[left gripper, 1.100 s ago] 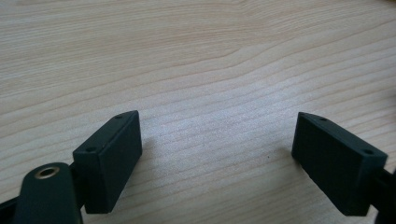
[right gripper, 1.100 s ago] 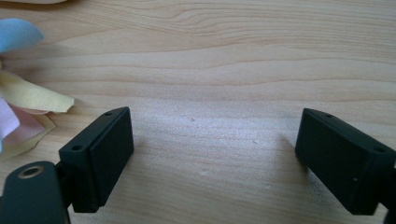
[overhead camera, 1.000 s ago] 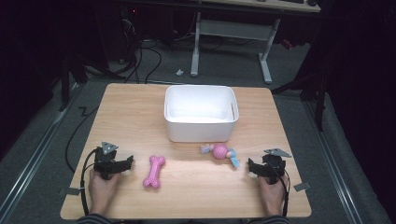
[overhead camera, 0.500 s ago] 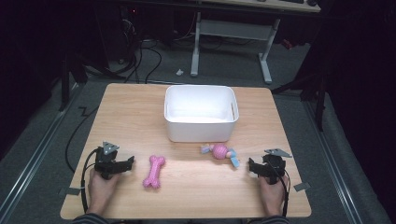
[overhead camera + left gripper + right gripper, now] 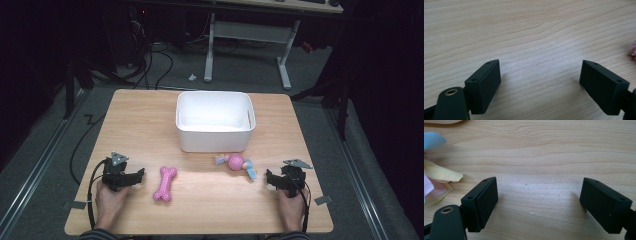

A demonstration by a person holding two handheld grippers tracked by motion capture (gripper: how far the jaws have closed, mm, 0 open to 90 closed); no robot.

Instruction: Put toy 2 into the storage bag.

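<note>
status: nothing binned yet; both toys lay on the table (image 5: 150, 125).
pink bone (image 5: 165, 183) lower centre-left, rope toy (image 5: 235, 163) centre-right, white bin (image 5: 215, 121) above, w/o contents. left gripper (image 5: 139, 174) and right gripper (image 5: 268, 177) rested low at bottom corners, jaws spread, holding nothing.

- High view looks forward and down from above the counter (image 5: 150, 115).
- Both gripper views sit close over that same counter wood, facing along it.
</note>
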